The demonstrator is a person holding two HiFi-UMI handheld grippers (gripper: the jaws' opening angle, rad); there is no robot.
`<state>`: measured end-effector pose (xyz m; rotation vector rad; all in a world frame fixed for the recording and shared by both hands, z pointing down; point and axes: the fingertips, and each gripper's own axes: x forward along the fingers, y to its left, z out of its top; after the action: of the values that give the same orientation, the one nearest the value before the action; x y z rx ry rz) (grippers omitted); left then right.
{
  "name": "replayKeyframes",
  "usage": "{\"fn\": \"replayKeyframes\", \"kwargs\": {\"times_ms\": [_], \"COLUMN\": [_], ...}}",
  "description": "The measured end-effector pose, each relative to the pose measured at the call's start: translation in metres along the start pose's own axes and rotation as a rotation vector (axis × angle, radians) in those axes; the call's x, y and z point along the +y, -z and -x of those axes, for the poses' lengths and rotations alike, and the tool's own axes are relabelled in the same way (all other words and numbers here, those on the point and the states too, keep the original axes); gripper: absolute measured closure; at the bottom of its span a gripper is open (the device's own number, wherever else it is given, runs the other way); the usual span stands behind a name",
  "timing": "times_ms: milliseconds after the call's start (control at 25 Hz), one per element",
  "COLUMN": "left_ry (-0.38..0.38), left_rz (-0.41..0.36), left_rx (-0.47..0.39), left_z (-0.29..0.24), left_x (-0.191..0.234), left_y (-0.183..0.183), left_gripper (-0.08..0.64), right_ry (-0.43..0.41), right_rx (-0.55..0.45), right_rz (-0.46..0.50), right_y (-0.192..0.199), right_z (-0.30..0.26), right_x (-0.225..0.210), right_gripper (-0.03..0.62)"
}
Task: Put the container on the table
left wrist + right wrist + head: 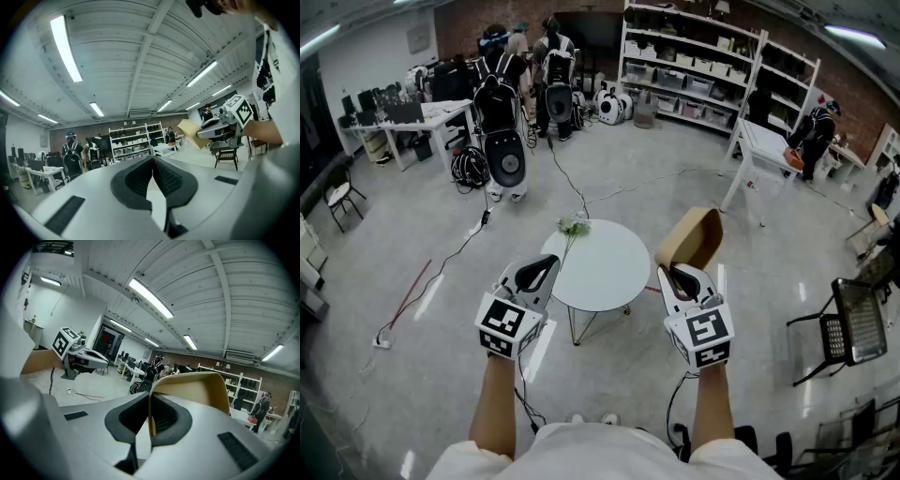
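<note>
A tan, shallow container (690, 238) is held up in the air to the right of a small round white table (605, 267). My right gripper (677, 272) is shut on the container's rim, and the container (199, 387) fills the space past the jaws in the right gripper view. My left gripper (540, 272) hovers over the table's left edge, shut with nothing between its jaws. From the left gripper view the container (191, 132) shows at the right, held by the other gripper. A small sprig of flowers (573, 228) lies on the table's far left edge.
Cables (450, 267) run across the grey floor left of the table. A black mesh chair (848, 325) stands at the right. People with backpacks (500, 112) stand by desks at the back. White shelving (694, 66) lines the far wall.
</note>
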<state>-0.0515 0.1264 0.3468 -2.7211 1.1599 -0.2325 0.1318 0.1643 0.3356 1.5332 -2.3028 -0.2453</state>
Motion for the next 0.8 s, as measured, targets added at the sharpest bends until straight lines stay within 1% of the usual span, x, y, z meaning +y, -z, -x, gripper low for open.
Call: {"fn": "replayKeyframes", "kwargs": {"times_ms": [200, 320, 480, 640, 800], "left_ry": [-0.026, -0.035, -0.031, -0.038, -0.031], "left_rz": [-0.010, -0.021, -0.021, -0.004, -0.002], "left_rx": [-0.009, -0.007, 0.017, 0.013, 0.008], "left_z": [-0.002, -0.007, -0.022, -0.052, -0.093], "left_x": [-0.012, -0.020, -0.023, -0.004, 0.033], "left_y": [-0.006, -0.008, -0.002, 0.004, 0.018], "left_gripper": [0.540, 0.540, 0.540, 0.540, 0.540], "right_ry": [-0.019, -0.034, -0.038, -0.056, -0.055], "right_rx": [-0.023, -0.045, -0.061, -0.079, -0.069], "right_rz": [-0.005, -0.032, -0.068, -0.103, -0.106], "right_y": [0.005, 0.008, 0.015, 0.018, 0.023], "right_z": [0.009, 0.010, 0.001, -0.024, -0.075], "right_x": [-0.007, -0.017, -0.032, -0.050, -0.069], "right_gripper": [0.572, 0.571, 0.572, 0.572, 0.572]}}
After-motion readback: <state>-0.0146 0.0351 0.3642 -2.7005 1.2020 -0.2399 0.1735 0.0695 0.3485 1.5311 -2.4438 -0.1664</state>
